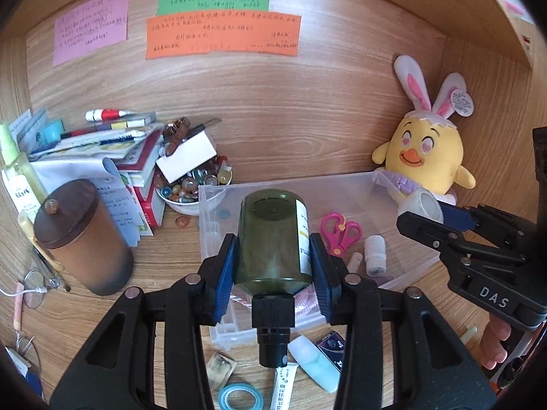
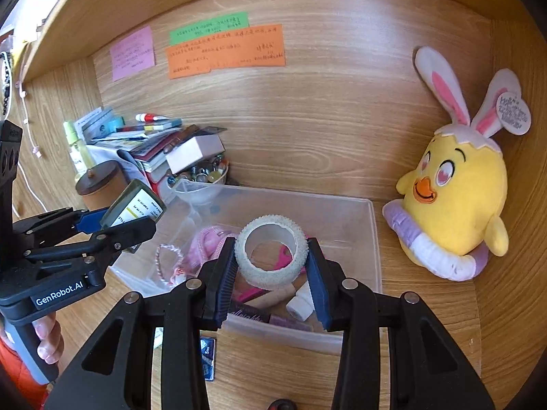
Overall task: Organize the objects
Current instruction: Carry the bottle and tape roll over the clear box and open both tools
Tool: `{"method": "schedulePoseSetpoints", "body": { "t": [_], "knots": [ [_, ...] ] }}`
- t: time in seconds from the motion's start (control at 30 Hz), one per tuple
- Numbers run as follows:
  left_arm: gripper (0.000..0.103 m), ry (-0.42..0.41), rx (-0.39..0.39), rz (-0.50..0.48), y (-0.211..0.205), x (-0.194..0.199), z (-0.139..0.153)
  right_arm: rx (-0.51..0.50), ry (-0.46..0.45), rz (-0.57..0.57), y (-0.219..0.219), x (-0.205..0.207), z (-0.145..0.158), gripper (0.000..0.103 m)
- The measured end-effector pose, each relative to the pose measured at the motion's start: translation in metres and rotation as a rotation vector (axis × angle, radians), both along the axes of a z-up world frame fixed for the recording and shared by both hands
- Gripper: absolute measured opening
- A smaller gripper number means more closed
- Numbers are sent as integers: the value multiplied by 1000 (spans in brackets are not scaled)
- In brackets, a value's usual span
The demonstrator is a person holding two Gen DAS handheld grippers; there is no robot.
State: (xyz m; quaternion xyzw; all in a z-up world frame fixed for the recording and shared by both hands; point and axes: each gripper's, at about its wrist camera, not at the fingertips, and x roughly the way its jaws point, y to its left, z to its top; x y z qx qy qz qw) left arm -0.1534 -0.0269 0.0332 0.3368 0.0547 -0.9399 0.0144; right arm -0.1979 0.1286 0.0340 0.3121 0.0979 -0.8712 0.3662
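Note:
My left gripper (image 1: 273, 256) is shut on a dark green spray bottle (image 1: 273, 235), its black nozzle pointing back toward the camera, held above the left side of a clear plastic bin (image 1: 342, 188). The same bottle (image 2: 135, 206) and left gripper (image 2: 112, 225) show at the left of the right wrist view. My right gripper (image 2: 271, 263) is shut on a white roll of tape (image 2: 270, 249), hanging over the bin (image 2: 372, 239). In the left wrist view the right gripper (image 1: 427, 217) holds that roll (image 1: 422, 208) at the right.
Pink scissors (image 1: 340, 232), small white tubes and a pink cord lie in the bin. A brown lidded jar (image 1: 80, 235), a book stack (image 1: 112, 147) and a bowl of marbles (image 1: 195, 184) stand left. A yellow chick plush (image 2: 458, 198) sits right. A blue tape ring (image 1: 237, 396) lies near.

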Motion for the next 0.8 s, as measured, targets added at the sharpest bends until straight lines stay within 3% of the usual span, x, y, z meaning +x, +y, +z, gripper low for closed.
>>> {"method": "schedulePoseSetpoints", "body": {
  "t": [0.4,0.8],
  "knots": [
    [41,-113,2,-9,-1,-31,-34,63,-99,-25,-19,-31,-42,36],
    [41,-121,9,-25,2,-37,-39,103,-121,-16,-28,-36,-55,37]
  ]
}}
